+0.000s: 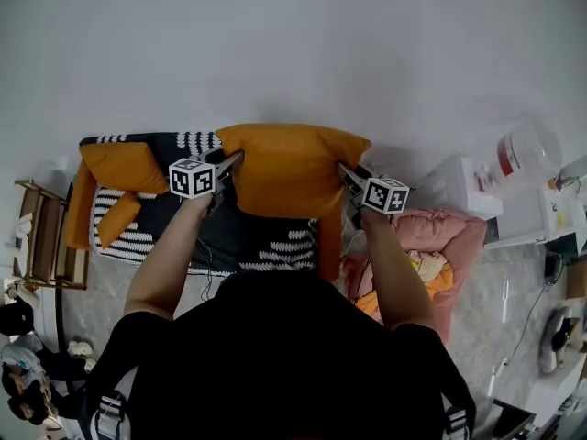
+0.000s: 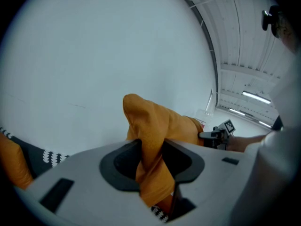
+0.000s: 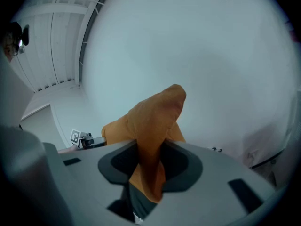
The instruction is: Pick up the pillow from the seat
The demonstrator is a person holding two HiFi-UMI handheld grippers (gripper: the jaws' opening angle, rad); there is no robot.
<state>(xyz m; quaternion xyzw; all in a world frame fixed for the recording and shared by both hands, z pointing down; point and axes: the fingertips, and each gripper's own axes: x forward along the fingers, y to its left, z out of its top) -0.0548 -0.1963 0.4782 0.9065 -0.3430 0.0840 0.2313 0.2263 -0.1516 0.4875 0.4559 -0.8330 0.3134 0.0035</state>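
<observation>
The orange pillow (image 1: 289,168) is held up over the dark seat (image 1: 220,236). The left gripper (image 1: 231,160) pinches the pillow's left corner tight. The right gripper (image 1: 348,173) pinches its right corner tight. The pillow hangs between them.

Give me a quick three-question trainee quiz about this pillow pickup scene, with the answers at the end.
1. True or false: the large orange fabric pillow lies flat on the black seat with white patterns.
2. How many tools grip that pillow? A none, B one, C two.
3. Fill in: in the head view, another orange cushion rests at the seat's ____ end.
Key: 1 false, it is held upright. 2 C: left tool and right tool each pinch an upper corner. 3 left.
</observation>
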